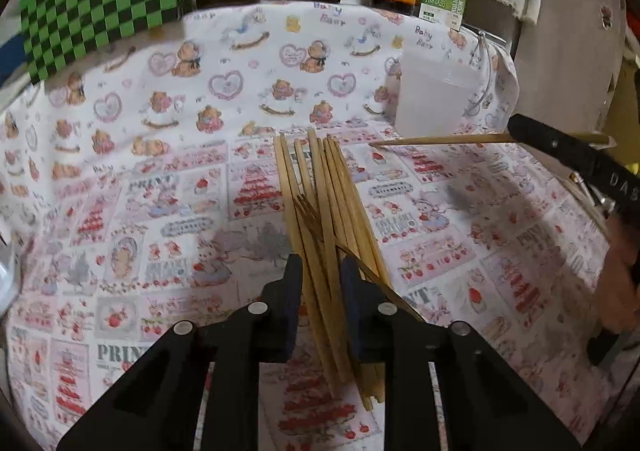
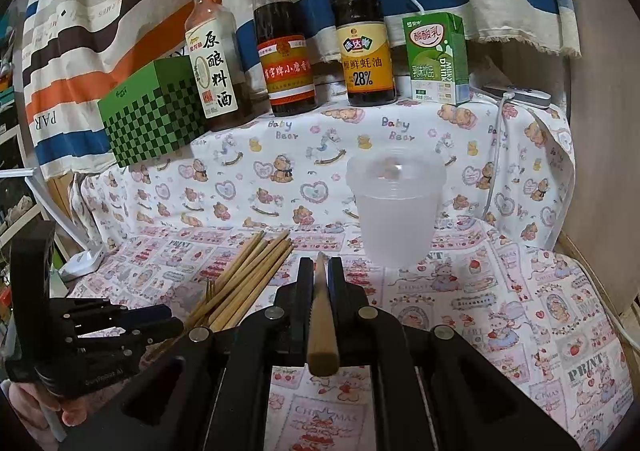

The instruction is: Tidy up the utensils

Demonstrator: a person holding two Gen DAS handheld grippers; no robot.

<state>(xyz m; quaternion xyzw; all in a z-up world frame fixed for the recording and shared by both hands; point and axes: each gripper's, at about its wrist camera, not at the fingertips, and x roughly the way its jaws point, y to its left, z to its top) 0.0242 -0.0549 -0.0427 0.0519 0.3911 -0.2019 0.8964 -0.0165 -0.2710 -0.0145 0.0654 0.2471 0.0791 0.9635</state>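
I see a striped cloth (image 2: 120, 7) hanging behind the surface (image 2: 500, 315), with a white desk lamp (image 2: 60, 227) off its left edge.

- A tabletop (image 2: 460, 315) draped in a bear-print cloth carries a loose pile of wooden chopsticks (image 2: 248, 275) with a fork (image 2: 209, 293) among them.
- A frosted plastic cup (image 2: 396, 207) stands upright just right of the pile.
- Three sauce bottles (image 2: 284, 51), a milk-drink carton (image 2: 436, 59) and a green checkered box (image 2: 156, 115) line the back.
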